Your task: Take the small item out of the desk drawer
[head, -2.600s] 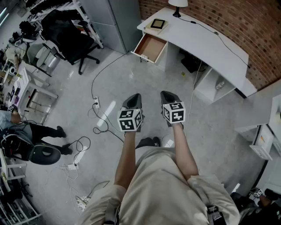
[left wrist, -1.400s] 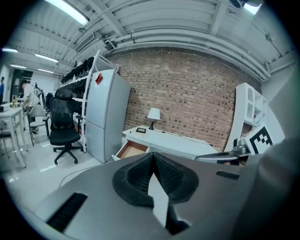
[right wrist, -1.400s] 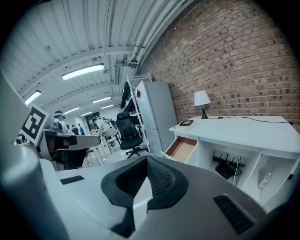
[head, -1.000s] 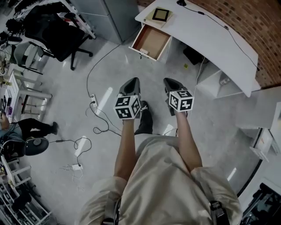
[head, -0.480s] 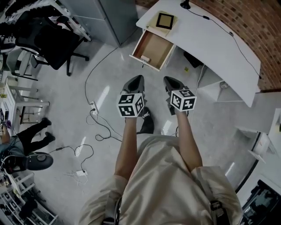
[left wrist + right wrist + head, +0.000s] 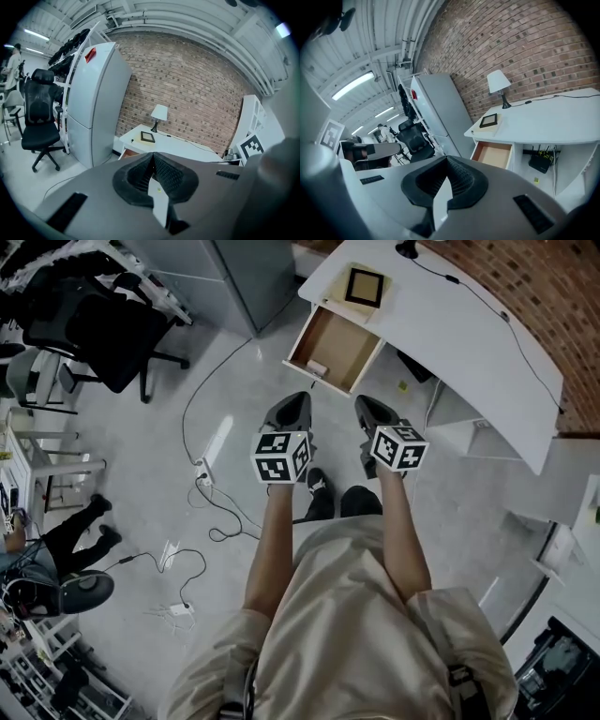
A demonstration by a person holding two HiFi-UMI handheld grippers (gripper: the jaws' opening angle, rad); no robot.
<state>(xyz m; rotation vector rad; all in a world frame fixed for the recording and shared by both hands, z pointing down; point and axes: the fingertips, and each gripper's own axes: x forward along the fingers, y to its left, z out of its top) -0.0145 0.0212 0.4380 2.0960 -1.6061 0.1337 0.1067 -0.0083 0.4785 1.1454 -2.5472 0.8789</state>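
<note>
left tool [image 6: 298, 401] and right tool [image 6: 367, 405], jaws together, empty, aim at the open light-wood drawer [image 6: 339, 341] of the white curved table [image 6: 459, 329]; its small pale block [image 6: 317, 367] lies exposed for picking.

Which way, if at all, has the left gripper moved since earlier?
Yes, toward the drawer. In the head view the left gripper now sits just short of it; earlier much floor lay between.

Desk [image 6: 469, 324] at upper right, drawer [image 6: 339, 334] open from its left end with small item [image 6: 318, 367] inside near the front panel; picture frame [image 6: 364, 284] on the desktop above the drawer, lamp [image 6: 406, 249] behind it, cabinet [image 6: 246, 270] just left of desk, office chair [image 6: 98, 320] farther left.
</note>
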